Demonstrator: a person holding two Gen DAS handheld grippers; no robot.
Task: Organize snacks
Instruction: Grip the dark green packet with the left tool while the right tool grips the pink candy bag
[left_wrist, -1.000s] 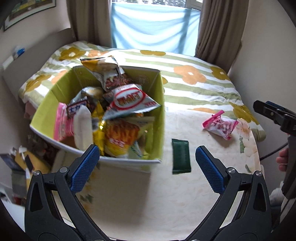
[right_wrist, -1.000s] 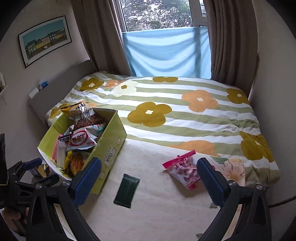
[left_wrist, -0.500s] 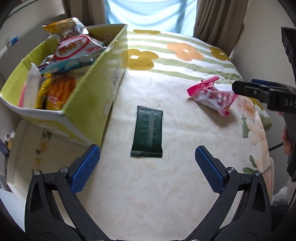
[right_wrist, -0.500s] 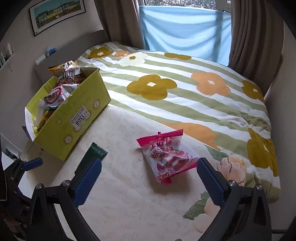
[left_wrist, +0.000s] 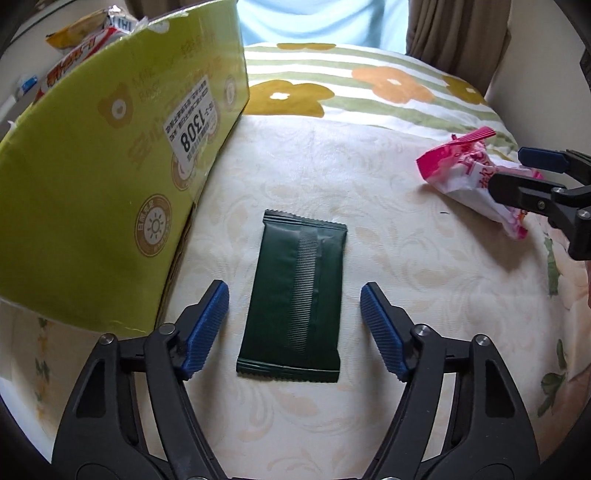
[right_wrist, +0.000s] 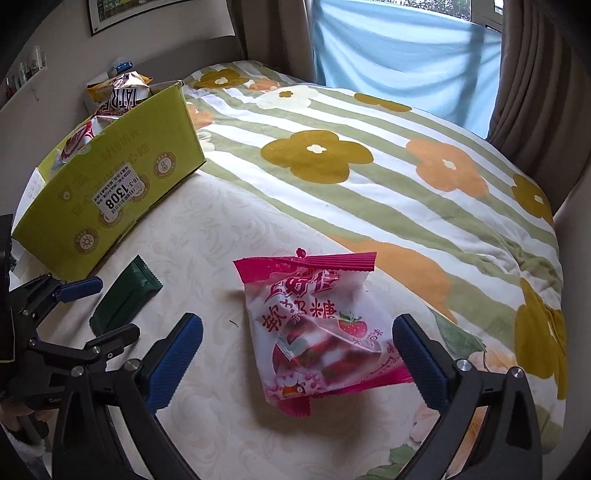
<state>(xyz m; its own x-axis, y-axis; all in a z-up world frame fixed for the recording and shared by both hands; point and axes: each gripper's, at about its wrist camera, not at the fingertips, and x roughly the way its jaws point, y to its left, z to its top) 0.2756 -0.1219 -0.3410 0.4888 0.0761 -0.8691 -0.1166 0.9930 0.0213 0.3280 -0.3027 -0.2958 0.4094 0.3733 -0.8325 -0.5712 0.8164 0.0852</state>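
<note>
- Lying flat on the cream embossed bedspread (left_wrist: 424, 258), a glossy dark green foil packet (left_wrist: 295, 295) with crimped ends sits between the spread blue ribbed pads of the left gripper (left_wrist: 294, 325), untouched.
- Right wrist view alone reveals the pink strawberry candy bag (right_wrist: 317, 332), crinkled and translucent, between the parted fingers of the right gripper (right_wrist: 297, 358), not gripped.
- Just left of the packet stands the yellow-green cardboard box (left_wrist: 92, 192) holding snack bags (right_wrist: 122, 92).
</note>
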